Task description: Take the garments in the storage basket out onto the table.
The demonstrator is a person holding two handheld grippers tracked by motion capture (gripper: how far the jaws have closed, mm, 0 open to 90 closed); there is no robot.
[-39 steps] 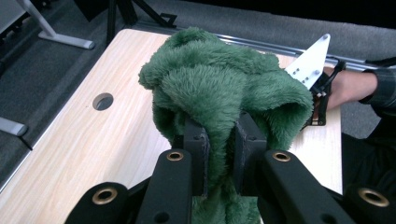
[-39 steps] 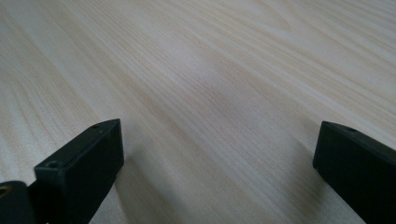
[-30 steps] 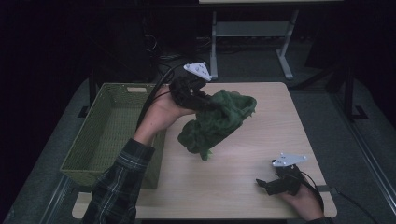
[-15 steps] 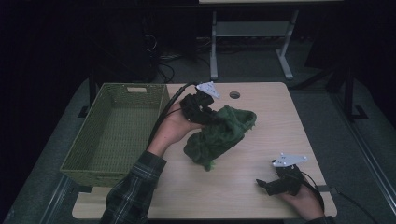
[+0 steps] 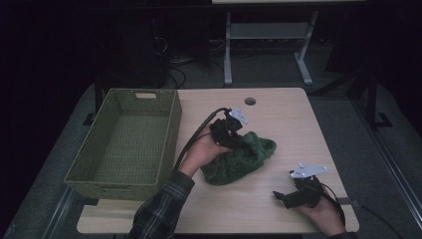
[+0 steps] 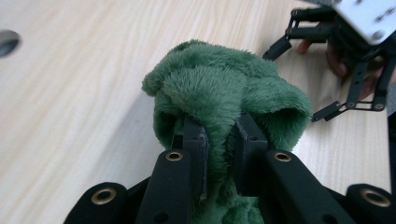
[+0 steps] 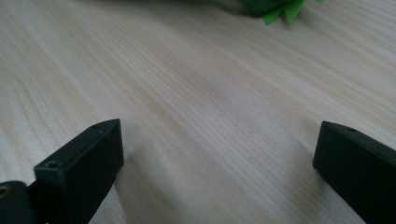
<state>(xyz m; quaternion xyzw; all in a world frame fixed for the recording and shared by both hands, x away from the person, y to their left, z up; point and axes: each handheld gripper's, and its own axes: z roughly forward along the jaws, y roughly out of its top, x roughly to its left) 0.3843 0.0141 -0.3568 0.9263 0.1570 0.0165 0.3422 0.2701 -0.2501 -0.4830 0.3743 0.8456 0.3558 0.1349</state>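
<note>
While left tongs (image 6: 219,154) pinched fold of green plush cloth (image 5: 239,159), cloth lay bunched mid-worktop (image 5: 278,114), right of woven basket (image 5: 124,144). Right tongs (image 5: 286,197) rested spread on bare wood near front right edge, apart from cloth.

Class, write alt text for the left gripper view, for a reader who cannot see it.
The left gripper pinches a fold of fuzzy green cloth between its two black jaws, above a pale wooden table. At upper right the right gripper, jaws open, sits in the person's other hand.
</note>
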